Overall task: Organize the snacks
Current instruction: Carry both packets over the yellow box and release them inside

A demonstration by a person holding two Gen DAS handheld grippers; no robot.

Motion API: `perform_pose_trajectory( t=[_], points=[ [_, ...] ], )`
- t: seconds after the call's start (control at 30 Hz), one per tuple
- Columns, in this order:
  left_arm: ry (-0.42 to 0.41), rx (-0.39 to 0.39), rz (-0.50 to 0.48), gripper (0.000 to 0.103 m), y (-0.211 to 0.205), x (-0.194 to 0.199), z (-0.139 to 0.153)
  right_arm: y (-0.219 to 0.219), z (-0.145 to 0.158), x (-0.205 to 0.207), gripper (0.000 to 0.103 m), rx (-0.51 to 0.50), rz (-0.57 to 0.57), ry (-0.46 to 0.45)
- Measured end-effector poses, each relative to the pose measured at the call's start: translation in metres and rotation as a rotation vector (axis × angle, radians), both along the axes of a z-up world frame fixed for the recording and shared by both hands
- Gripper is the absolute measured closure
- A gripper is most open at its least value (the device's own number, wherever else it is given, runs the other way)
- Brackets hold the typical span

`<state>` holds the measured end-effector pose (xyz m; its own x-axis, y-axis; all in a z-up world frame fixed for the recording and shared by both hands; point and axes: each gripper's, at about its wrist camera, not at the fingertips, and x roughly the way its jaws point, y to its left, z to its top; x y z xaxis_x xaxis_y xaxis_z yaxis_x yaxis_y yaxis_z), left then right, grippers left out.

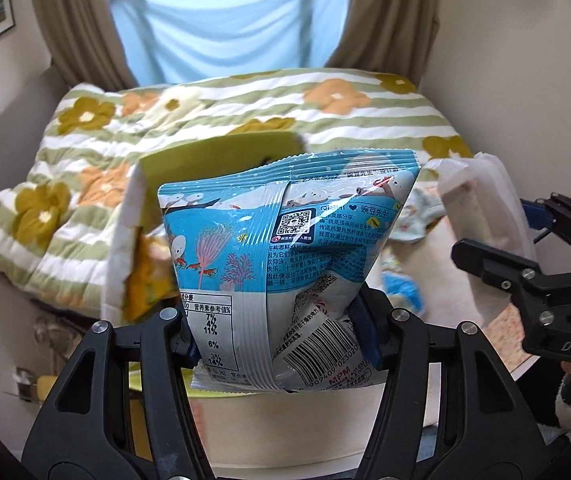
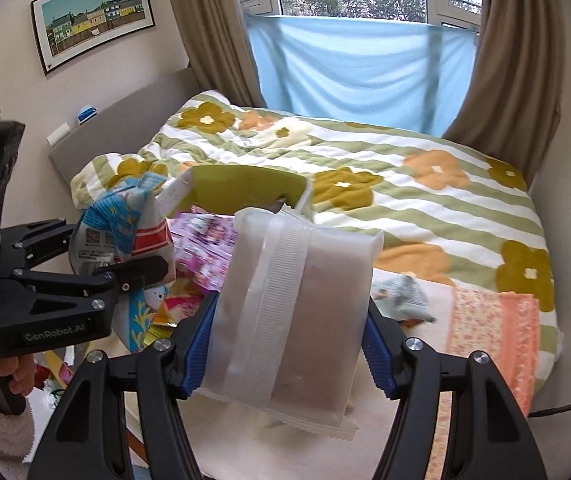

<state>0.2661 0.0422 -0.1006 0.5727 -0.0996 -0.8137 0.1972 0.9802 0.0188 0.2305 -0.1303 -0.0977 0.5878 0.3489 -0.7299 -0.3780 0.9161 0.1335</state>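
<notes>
My left gripper (image 1: 281, 336) is shut on a blue snack bag (image 1: 285, 248) with sea drawings and a barcode, held upright above the bed; the bag also shows in the right wrist view (image 2: 121, 232). My right gripper (image 2: 289, 356) is shut on a frosted white snack packet (image 2: 297, 312), seen from the left wrist view at the right (image 1: 481, 216). A yellow-green box (image 2: 241, 192) stands open on the bed behind both, with pink snack packs (image 2: 205, 244) lying by it. A small pale-blue packet (image 2: 399, 296) lies on the bed at the right.
The bed carries a green-striped flower quilt (image 2: 425, 208). A grey headboard (image 2: 133, 116) and a framed picture (image 2: 93, 16) are at the left, a blue cloth (image 2: 357, 68) over the window behind. An orange patterned cloth (image 2: 493, 332) lies at the near right.
</notes>
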Motion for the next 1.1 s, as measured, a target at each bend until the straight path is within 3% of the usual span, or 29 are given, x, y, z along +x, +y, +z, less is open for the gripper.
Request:
perform_pose_trajectory(
  t=[0.2, 0.43, 0.47, 0.57, 0.77, 1.1],
  points=[
    [0.048, 0.010, 0.018, 0.049, 0.067, 0.015, -0.027, 0.057, -0.006, 0.008, 0.042, -0.002, -0.004, 0.027],
    [0.110, -0.014, -0.028, 0.047, 0.102, 0.027, -0.058, 0.098, -0.022, 0.011, 0.042, -0.023, -0.075, 0.083],
    [0.114, -0.012, -0.039, 0.043, 0.104, 0.027, -0.062, 0.101, -0.023, 0.009, 0.042, -0.027, -0.087, 0.090],
    [0.110, -0.033, -0.058, 0.001, 0.108, 0.021, -0.062, 0.108, -0.028, 0.008, 0.042, -0.033, -0.118, 0.110],
    [0.109, -0.055, -0.070, 0.000, 0.115, 0.010, -0.061, 0.114, -0.037, 0.004, 0.042, -0.049, -0.139, 0.137],
    [0.109, -0.066, -0.006, 0.000, 0.132, -0.004, -0.059, 0.127, -0.049, 0.012, 0.040, -0.063, -0.121, 0.152]
  ],
)
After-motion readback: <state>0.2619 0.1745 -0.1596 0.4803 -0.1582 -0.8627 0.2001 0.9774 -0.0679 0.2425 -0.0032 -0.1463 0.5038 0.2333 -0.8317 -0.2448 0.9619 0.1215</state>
